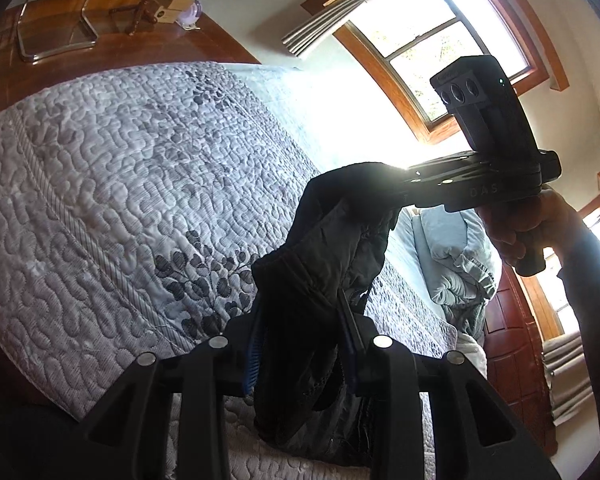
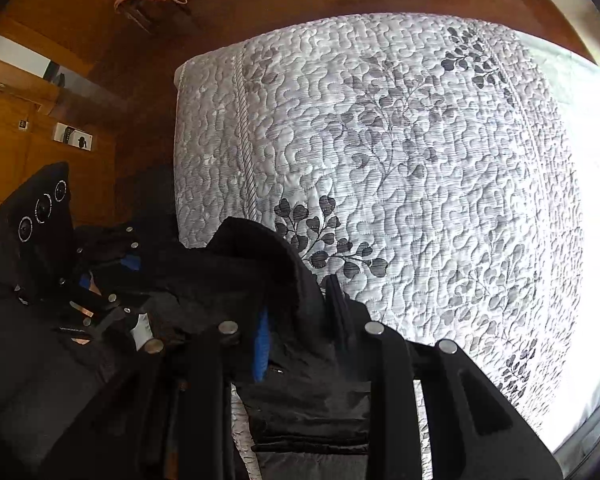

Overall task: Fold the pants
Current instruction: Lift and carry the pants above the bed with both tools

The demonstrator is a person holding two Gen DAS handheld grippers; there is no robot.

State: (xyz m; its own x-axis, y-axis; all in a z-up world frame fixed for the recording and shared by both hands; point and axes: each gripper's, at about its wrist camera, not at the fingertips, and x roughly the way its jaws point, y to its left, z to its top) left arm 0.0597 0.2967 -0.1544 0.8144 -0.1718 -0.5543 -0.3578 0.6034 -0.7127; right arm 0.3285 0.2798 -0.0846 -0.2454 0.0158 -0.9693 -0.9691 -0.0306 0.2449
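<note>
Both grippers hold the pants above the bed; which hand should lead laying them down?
Right, probably. The right gripper looks onto the open quilt, gripping the pants. The left gripper sits at the bed's edge.

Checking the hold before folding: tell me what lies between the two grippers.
In both wrist views a bunched span of the black fabric pants bridges the left gripper and the right gripper; both clamp it.

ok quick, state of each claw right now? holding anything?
Left claw: shut on the black pants, fabric bunched between its fingers.
Right claw: shut on the same pants, gripped above the quilt.
</note>
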